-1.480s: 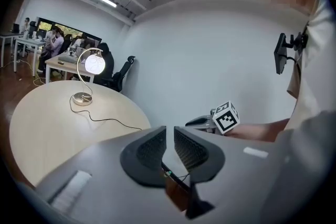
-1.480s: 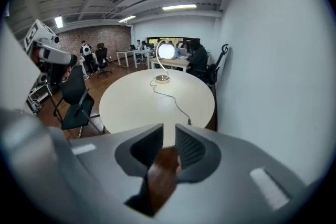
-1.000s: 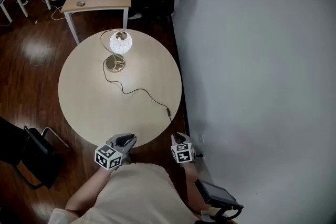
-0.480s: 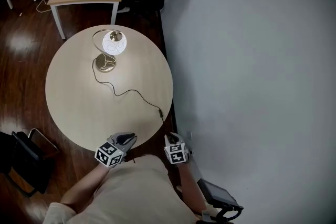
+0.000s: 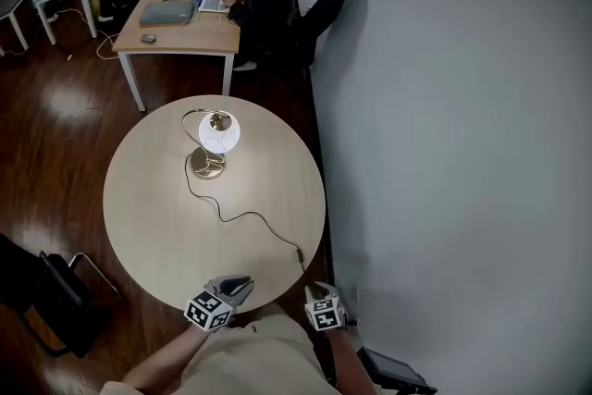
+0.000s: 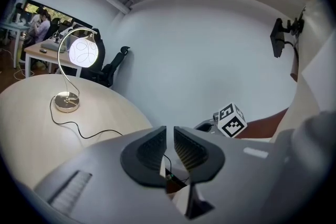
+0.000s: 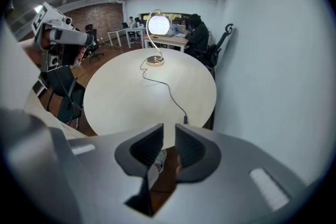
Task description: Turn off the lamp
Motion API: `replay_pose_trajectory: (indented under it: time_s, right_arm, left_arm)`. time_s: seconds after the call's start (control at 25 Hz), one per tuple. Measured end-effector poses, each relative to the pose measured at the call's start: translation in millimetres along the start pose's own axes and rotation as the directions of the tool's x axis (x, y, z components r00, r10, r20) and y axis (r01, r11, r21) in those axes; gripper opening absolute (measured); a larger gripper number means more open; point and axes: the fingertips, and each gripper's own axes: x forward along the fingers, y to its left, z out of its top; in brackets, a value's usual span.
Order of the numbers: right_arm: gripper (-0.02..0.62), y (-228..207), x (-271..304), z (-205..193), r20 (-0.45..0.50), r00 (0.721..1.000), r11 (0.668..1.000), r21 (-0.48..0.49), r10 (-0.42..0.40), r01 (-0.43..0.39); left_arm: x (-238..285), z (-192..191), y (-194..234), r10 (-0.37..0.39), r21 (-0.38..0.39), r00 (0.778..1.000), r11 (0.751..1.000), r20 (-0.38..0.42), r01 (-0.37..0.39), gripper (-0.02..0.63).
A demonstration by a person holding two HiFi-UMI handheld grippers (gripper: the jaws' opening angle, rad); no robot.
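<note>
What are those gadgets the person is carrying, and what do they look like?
The left hand-held gripper and the right hand-held gripper look alike: a smooth grey body, two curved jaws lined with dark ribbed pads, and a white cube with black square markers. The person wears a cream short-sleeved top.

White wall, dark wooden floor, office desks beyond.
</note>
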Motion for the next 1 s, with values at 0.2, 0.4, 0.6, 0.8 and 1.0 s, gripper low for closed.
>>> replay_pose_trajectory:
  time_s: [0.2,0.4,0.6,0.8,1.0]
  right_arm:
    - [0.073,-36.3,42.9,29.3,0.049,0.995,0.995,-0.056,0.084,-0.081]
    - [0.074,-65.6,68.7,32.1,0.073,0.988,0.991,-0.023,0.136,-0.134]
    - [0.074,-82.3,85.9,18.2,0.057,0.981,0.978,-0.112,0.183,-0.176]
    - [0.112,-88.6,118.8,17.4,0.038,0.967,0.961,-0.134,0.251,-0.244]
    - [0.118,-81.6,142.4,-0.5,-0.009,0.953,0.943,-0.137,0.304,-0.302]
  left_arm:
    - [22.7,26.8,2.7,0.115,-0.007,0.993,0.993,0.031,-0.115,0.021]
    - [48.8,36.6,-2.6,0.170,0.009,0.985,0.985,0.006,-0.170,0.022]
    - [64.6,46.7,-2.6,0.236,0.003,0.972,0.972,0.009,-0.236,0.021]
    - [71.0,56.9,12.5,0.312,0.006,0.950,0.950,0.010,-0.312,0.022]
    - [68.6,46.9,16.1,0.378,-0.048,0.925,0.924,-0.033,-0.379,0.021]
